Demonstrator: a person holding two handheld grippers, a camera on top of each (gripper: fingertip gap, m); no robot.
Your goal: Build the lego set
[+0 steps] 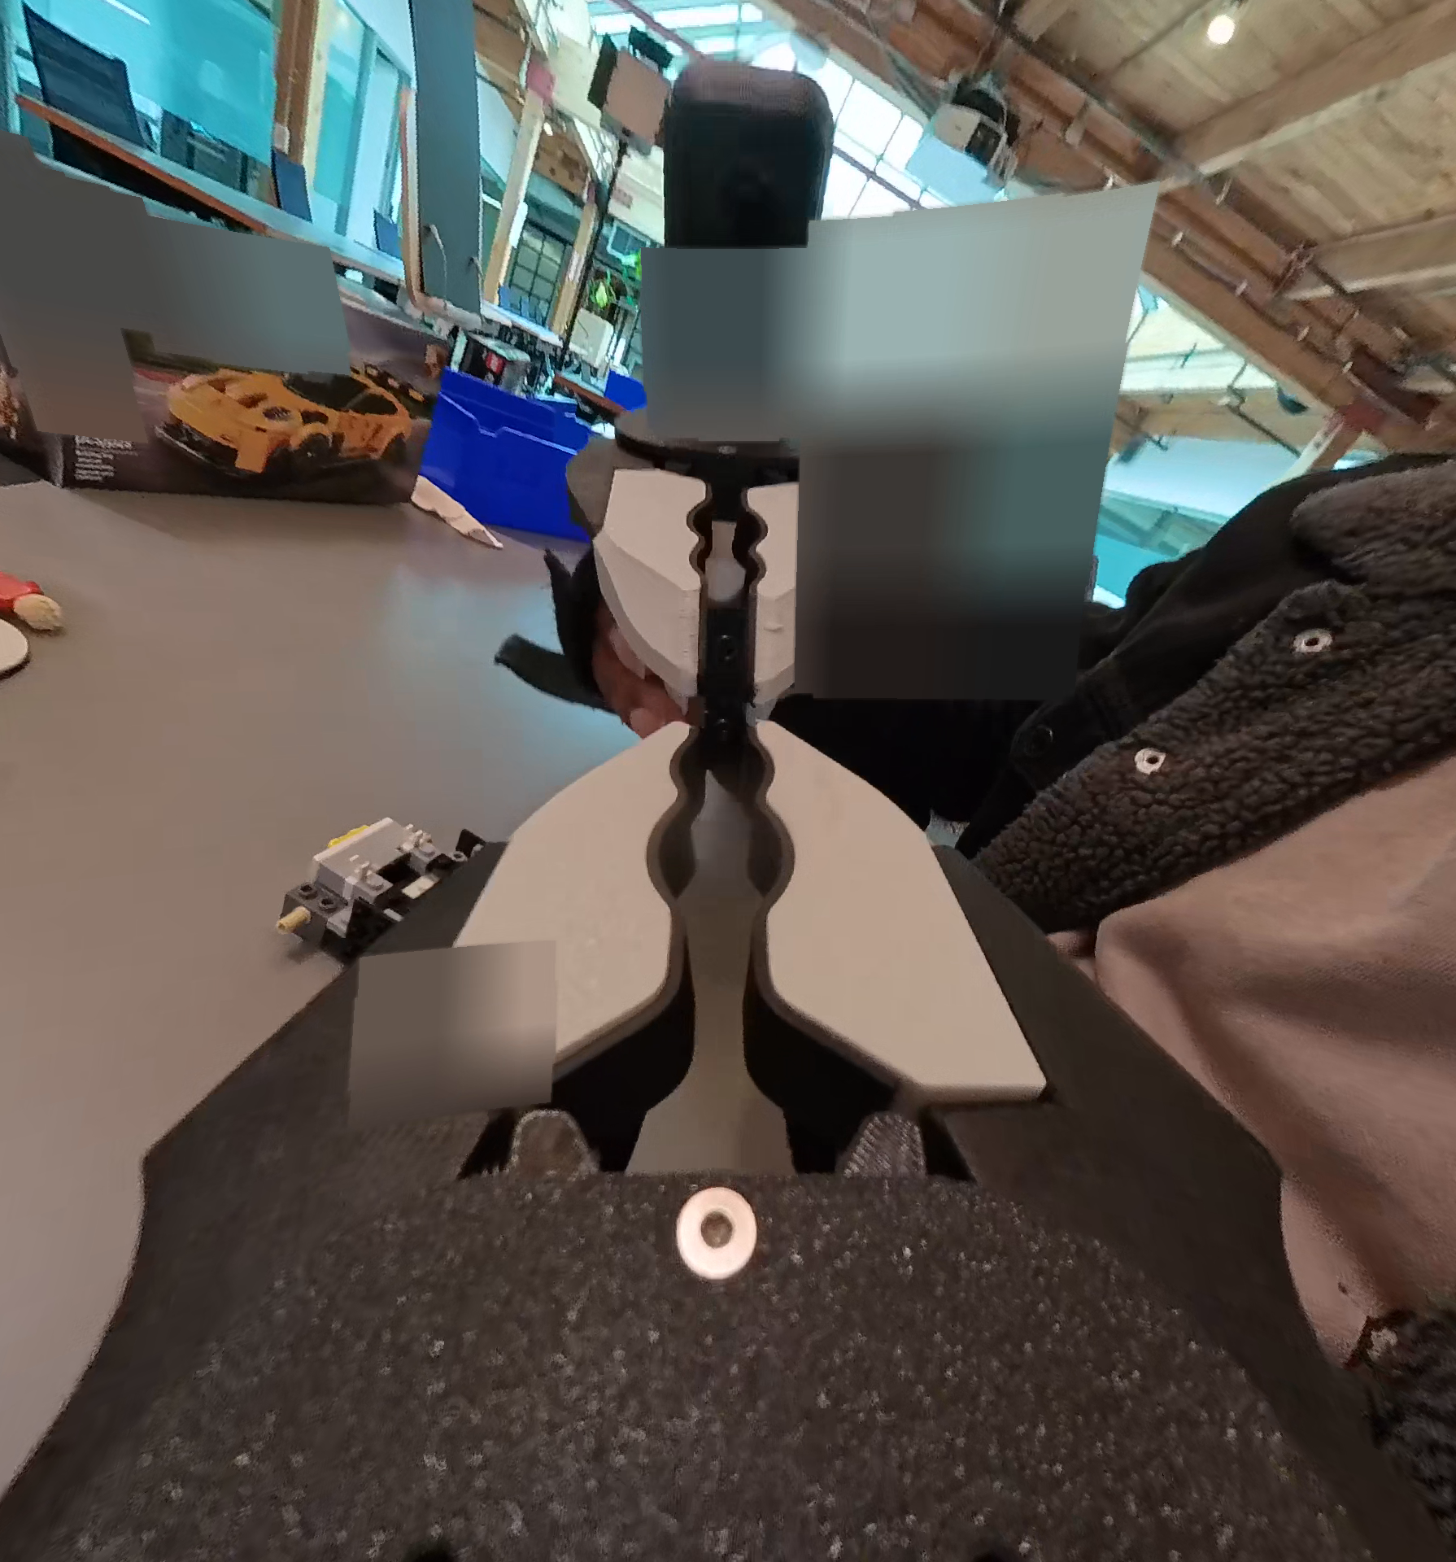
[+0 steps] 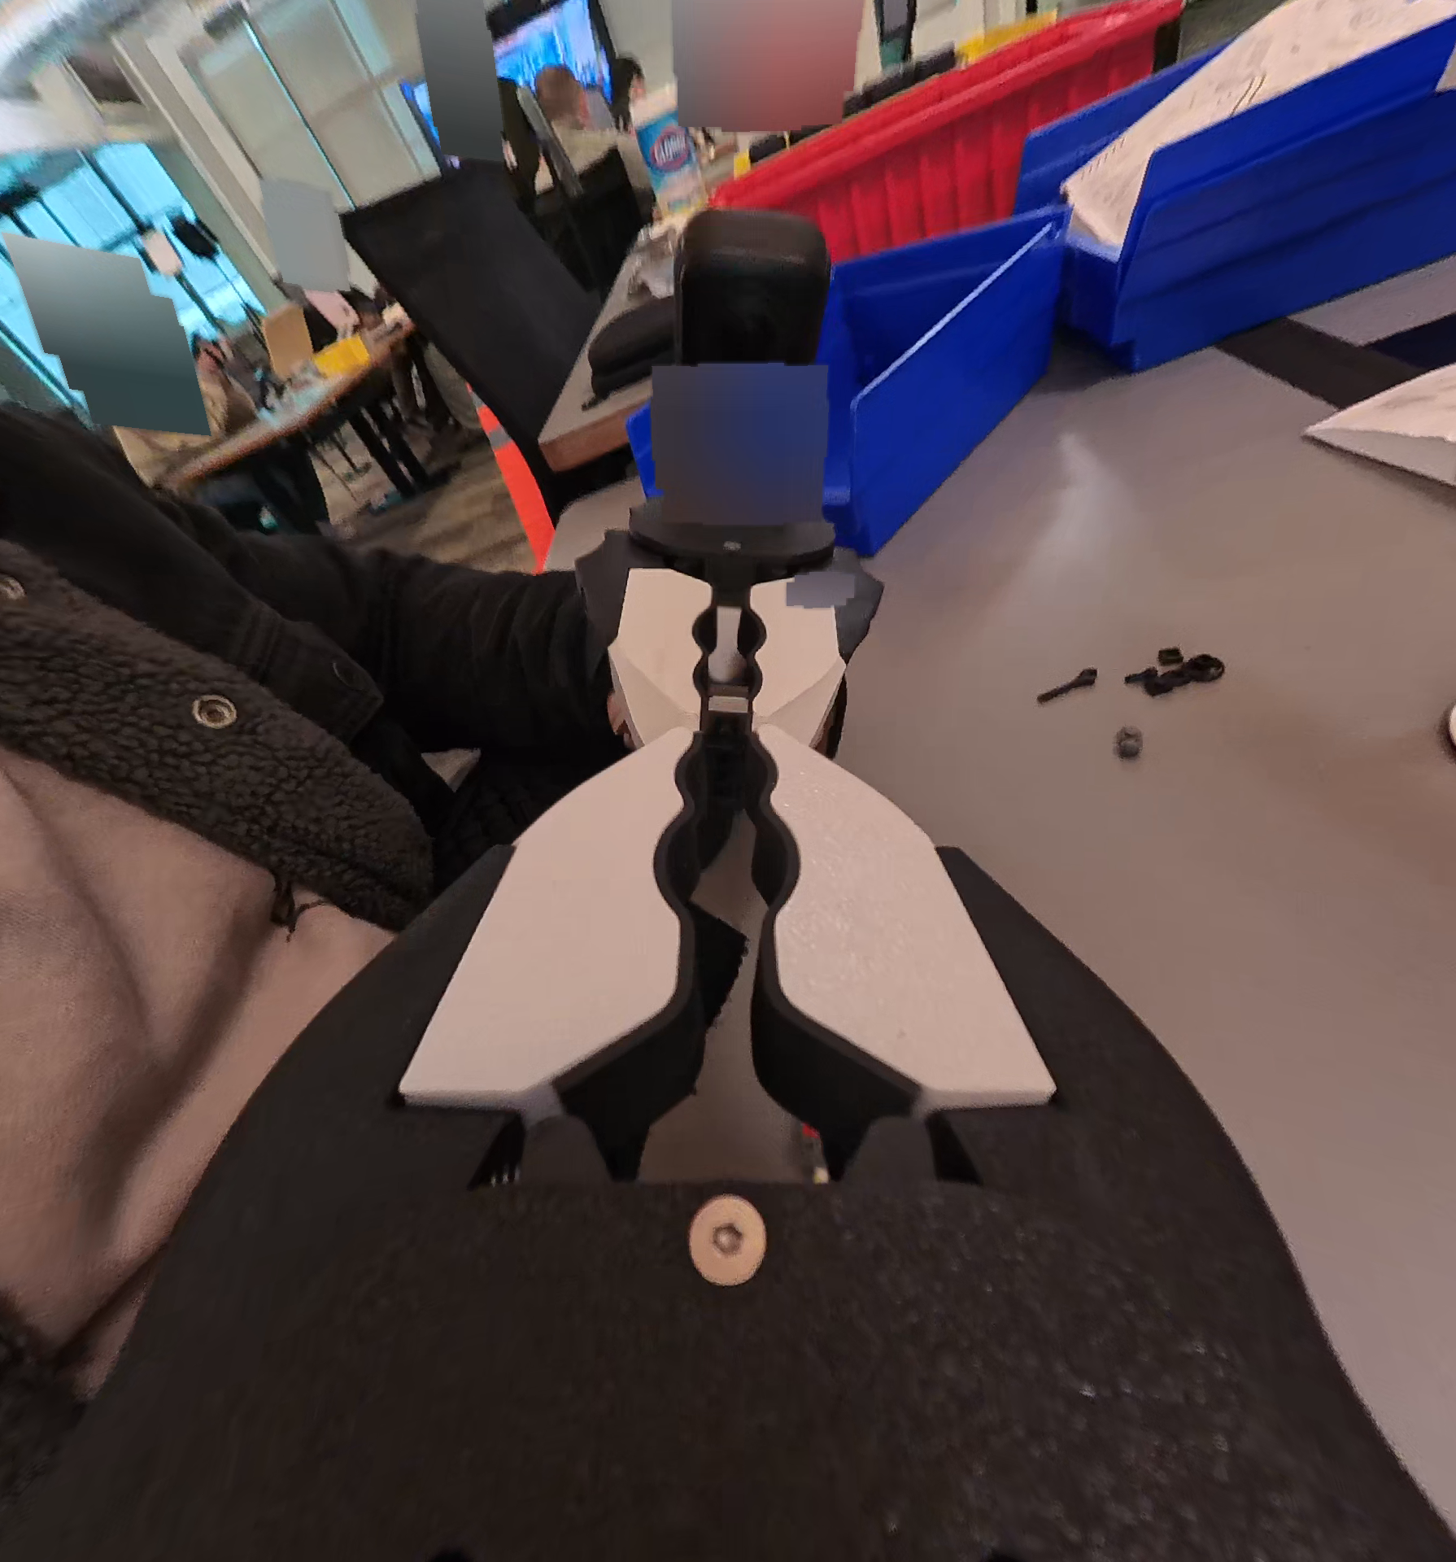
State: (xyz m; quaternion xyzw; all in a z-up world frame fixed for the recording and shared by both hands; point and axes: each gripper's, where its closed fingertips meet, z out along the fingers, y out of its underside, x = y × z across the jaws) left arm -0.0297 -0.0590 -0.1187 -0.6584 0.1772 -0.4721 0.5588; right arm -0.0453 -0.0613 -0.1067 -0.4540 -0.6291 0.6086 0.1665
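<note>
We pinch a black strip (image 1: 723,668) between both nearly closed grippers, left (image 1: 720,744) and right (image 2: 723,744); uneven squeezing could twist it loose onto the table (image 2: 1130,887).

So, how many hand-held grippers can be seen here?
2. The left hand-held gripper and the right hand-held gripper meet tip to tip above the grey table, both closed on one black lego piece.

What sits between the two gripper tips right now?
A black lego beam spans from the left gripper to the right gripper, no bare gap; clearest in the left wrist view.
</note>
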